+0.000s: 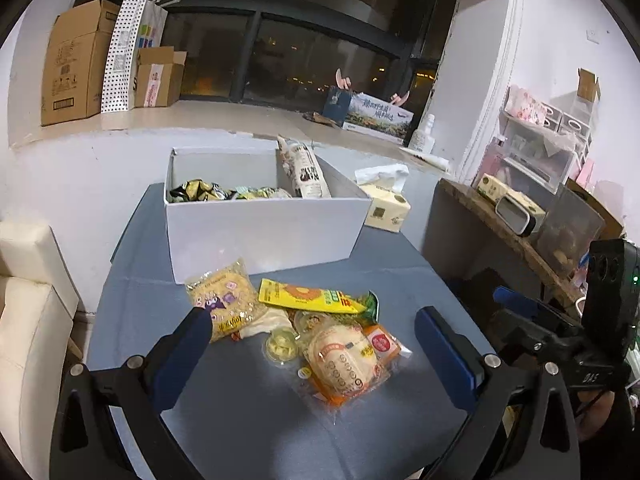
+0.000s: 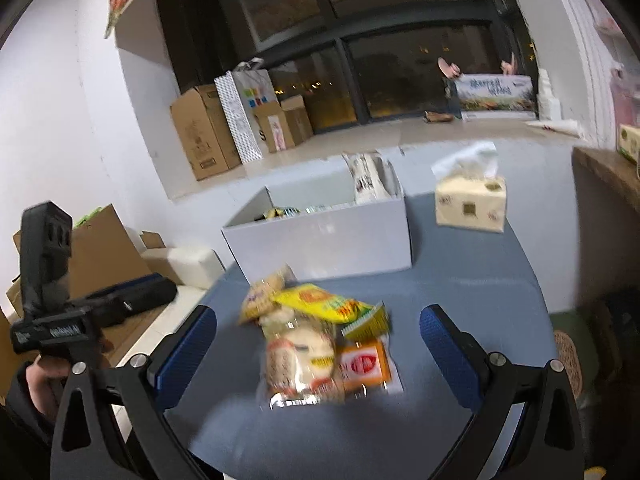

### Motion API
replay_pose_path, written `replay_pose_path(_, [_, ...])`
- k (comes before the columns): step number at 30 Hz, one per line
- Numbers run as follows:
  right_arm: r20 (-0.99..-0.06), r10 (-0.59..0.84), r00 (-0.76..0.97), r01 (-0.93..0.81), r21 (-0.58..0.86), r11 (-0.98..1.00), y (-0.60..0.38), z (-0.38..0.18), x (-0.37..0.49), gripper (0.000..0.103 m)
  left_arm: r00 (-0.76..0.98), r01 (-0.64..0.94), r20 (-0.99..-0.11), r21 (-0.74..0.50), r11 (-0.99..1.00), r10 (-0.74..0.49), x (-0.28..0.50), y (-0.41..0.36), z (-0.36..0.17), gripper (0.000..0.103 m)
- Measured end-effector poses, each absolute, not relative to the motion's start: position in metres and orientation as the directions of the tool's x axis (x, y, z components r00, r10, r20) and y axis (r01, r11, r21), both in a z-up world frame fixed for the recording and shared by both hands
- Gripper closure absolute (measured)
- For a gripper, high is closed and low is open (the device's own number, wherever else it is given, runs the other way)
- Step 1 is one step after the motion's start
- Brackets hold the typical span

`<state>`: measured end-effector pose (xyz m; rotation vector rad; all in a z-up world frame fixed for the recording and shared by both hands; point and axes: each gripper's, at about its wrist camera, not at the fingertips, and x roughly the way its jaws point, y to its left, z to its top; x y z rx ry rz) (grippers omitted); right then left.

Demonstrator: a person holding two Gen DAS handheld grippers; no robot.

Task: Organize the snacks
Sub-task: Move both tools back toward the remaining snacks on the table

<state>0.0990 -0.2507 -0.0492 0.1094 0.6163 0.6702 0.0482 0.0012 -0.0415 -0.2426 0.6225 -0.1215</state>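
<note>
A pile of snack packets lies on the blue-grey table (image 1: 248,420): a noodle packet (image 1: 226,300), a yellow packet (image 1: 308,295), a round clear cup (image 1: 282,346) and a clear bag of round cakes (image 1: 348,360). Behind it stands a white box (image 1: 264,232) holding several wrapped snacks and an upright white bag (image 1: 304,172). My left gripper (image 1: 316,340) is open above the pile, empty. In the right wrist view the pile (image 2: 316,340) and box (image 2: 332,240) show again, blurred. My right gripper (image 2: 318,340) is open over the pile, empty.
A tissue pack (image 1: 386,204) stands right of the box; it also shows in the right wrist view (image 2: 470,204). A wooden shelf with clutter (image 1: 520,220) is to the right. Cream cushions (image 1: 28,300) sit left. Cardboard boxes (image 1: 76,64) line the window ledge.
</note>
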Motion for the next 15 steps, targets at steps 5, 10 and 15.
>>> replay_pose_path(5, [-0.557,0.569,0.606,-0.522,0.262,0.812,-0.254,-0.062,0.105,0.0,0.8,0.044,-0.57,-0.255,0.966,-0.187,0.044,-0.005,-0.047,0.0])
replay_pose_path(10, [-0.646,0.542,0.538,-0.489,0.284,0.825,-0.246,-0.087,0.126,0.0,0.794,0.046,-0.578,-0.253,0.966,-0.189,0.036,-0.005,-0.053,0.0])
replay_pose_path(15, [-0.696,0.522,0.494,-0.506,0.258,0.823,-0.226,-0.103,0.155,0.0,0.784,0.04,-0.593,-0.248,0.968,-0.184,0.033,-0.003,-0.06,0.0])
